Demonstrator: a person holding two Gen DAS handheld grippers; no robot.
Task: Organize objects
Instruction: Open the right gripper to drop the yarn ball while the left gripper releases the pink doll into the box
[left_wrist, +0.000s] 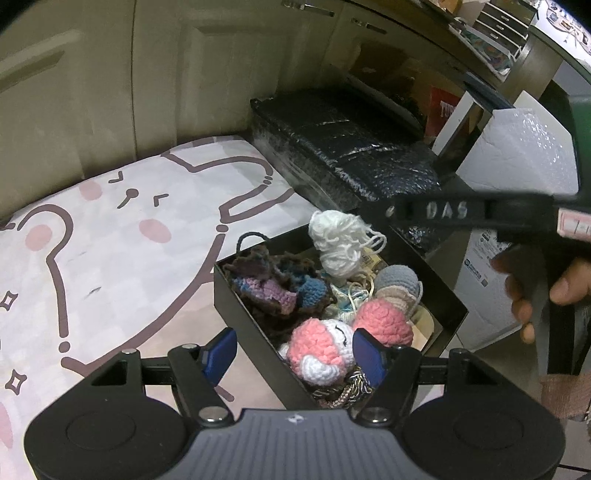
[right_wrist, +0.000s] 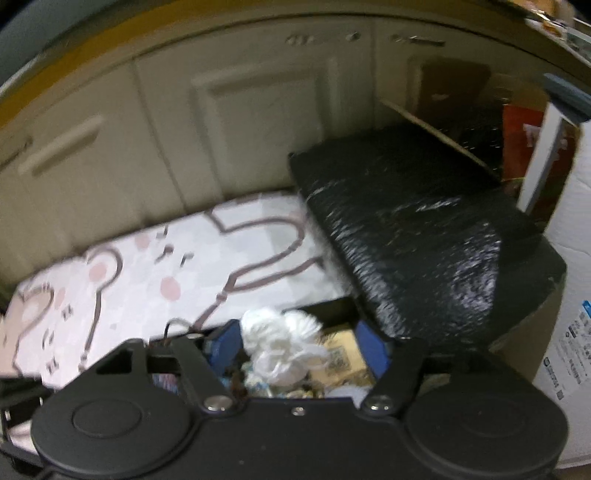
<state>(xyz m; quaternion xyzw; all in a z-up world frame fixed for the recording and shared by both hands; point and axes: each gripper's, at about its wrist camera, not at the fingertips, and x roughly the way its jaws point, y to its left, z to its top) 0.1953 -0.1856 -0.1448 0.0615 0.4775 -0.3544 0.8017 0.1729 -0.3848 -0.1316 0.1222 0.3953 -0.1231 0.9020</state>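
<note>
A black open box (left_wrist: 255, 332) on the floor mat holds several crochet pieces: a pink and white toy (left_wrist: 321, 350), a pink ball (left_wrist: 384, 321), a brown-blue-purple piece (left_wrist: 273, 284), a grey-beige piece (left_wrist: 399, 284) and a tuft of white yarn (left_wrist: 343, 240) standing above the rest. My left gripper (left_wrist: 295, 354) is open and straddles the box's near wall, with the pink and white toy between its blue pads (left_wrist: 369, 356). The blurred right wrist view shows my right gripper (right_wrist: 297, 345) open over the box. The white yarn (right_wrist: 280, 339) lies between its fingers, with a gap on the right side.
The box rests on a pink and white cartoon mat (left_wrist: 110, 258) in front of cream cabinet doors (left_wrist: 155, 74). A black wrapped bundle (left_wrist: 343, 155) lies just behind the box. White cartons (left_wrist: 517, 155) stand to the right. A person's hand (left_wrist: 535, 288) holds the right gripper's handle.
</note>
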